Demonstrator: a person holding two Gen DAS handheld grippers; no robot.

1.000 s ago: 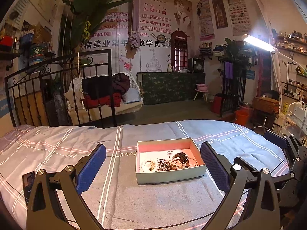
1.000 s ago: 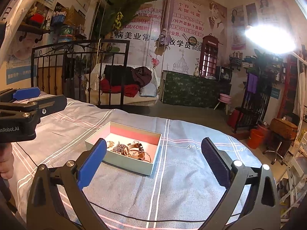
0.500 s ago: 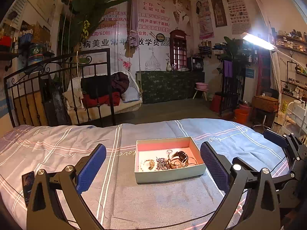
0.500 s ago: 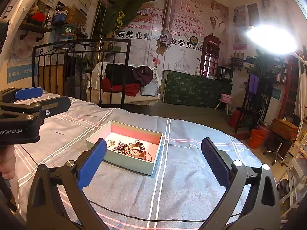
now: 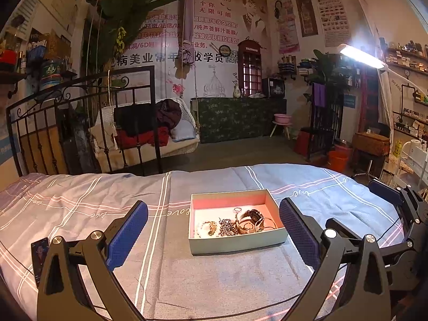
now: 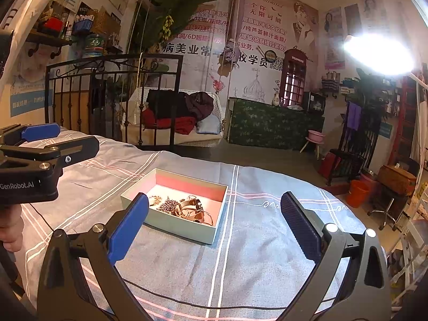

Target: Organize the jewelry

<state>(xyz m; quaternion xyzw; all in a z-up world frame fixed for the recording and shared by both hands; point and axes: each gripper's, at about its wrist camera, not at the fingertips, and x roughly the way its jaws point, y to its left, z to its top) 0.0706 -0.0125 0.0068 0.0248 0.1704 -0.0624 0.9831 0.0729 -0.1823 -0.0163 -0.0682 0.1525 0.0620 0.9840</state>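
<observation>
Bedspread (image 5: 214, 275) bare before box (image 5: 238, 242); box walls ring jewelry (image 5: 235, 223); top open.

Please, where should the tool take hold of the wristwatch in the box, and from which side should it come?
Grip the wristwatch by its strap beside the round case, coming down from above: the box walls block any sideways approach, and beads lie close on its left. The left tool is open and probably nearest.

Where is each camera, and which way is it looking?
Left wrist: sits on the left gripper, looking forward over the bed at the jewelry box; its own open fingers show.
Right wrist: sits on the right gripper, looking forward and leftward at the box; its open fingers, the left gripper and a hand show.
Shared: the box, the bed and the room behind.
</observation>
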